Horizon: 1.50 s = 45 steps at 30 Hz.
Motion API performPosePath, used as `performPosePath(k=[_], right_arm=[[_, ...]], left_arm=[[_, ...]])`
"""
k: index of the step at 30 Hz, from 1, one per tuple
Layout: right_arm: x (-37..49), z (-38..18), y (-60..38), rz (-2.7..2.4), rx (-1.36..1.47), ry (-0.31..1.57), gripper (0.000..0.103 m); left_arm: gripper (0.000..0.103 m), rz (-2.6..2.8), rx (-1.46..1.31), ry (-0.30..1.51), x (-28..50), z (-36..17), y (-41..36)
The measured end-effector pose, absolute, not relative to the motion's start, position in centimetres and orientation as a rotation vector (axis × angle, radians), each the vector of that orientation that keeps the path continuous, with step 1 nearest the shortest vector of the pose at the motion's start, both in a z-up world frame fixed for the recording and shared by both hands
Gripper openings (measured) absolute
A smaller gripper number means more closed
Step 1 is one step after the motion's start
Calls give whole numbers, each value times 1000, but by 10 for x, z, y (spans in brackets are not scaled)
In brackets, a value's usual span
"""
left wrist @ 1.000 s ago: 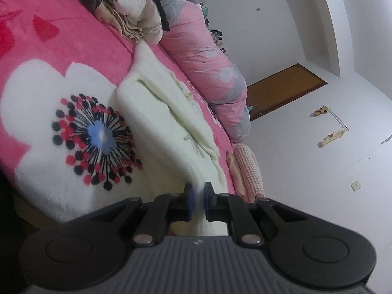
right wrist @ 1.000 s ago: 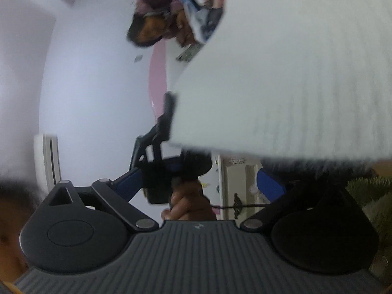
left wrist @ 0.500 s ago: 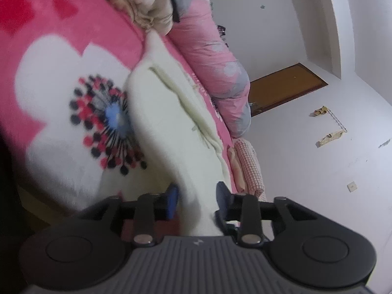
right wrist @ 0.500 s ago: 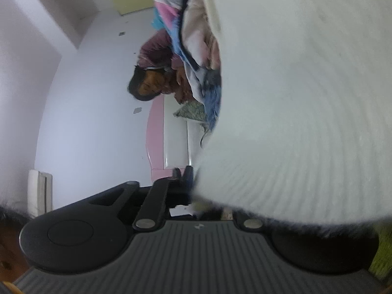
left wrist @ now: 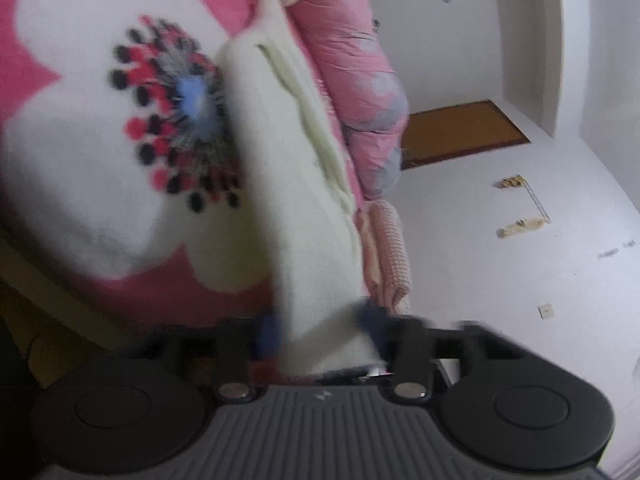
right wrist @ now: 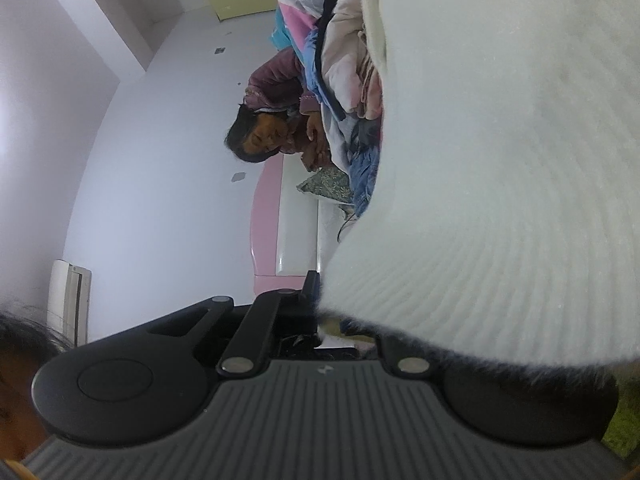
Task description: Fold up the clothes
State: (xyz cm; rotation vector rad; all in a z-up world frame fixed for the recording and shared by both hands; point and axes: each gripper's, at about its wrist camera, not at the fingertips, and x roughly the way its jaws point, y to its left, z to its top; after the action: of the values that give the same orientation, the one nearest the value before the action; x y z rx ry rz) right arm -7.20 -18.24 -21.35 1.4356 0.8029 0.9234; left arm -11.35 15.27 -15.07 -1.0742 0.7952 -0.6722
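Left tongs (left wrist: 320, 330), low in the frame, pinch the near end of a cream fleece garment (left wrist: 280, 152) stretched up the centre over a pink flowered blanket (left wrist: 80, 160) on the bed. Right tongs (right wrist: 324, 312) clamp the same cream fabric, which fills that view's right side.
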Motion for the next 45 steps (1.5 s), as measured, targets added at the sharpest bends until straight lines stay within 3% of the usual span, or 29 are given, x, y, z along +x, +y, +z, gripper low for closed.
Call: performPosePath(k=[4, 6, 9, 14, 19, 37, 41, 45], right_arm=[[-78, -196, -198, 939, 1270, 824, 18], [-90, -176, -220, 943, 1122, 801, 32], [-112, -143, -264, 915, 963, 711, 43], [-149, -125, -369, 465, 919, 533, 47], [-155, -147, -386, 230, 819, 690, 46], [-153, -182, -375, 412, 1080, 730, 44], [-152, -173, -369, 450, 1053, 726, 13], [-152, -153, -374, 461, 1038, 661, 10]], left_arm=[[11, -669, -1045, 766, -111, -138, 150], [10, -672, -1036, 758, -108, -131, 150], [10, -684, -1016, 733, -104, -119, 150], [11, -720, -1003, 702, -98, -105, 149], [11, -730, -982, 690, -95, -95, 148], [11, -716, -979, 690, -95, -95, 153], [11, -711, -974, 684, -96, -95, 155], [11, -698, -972, 656, -96, -91, 161]])
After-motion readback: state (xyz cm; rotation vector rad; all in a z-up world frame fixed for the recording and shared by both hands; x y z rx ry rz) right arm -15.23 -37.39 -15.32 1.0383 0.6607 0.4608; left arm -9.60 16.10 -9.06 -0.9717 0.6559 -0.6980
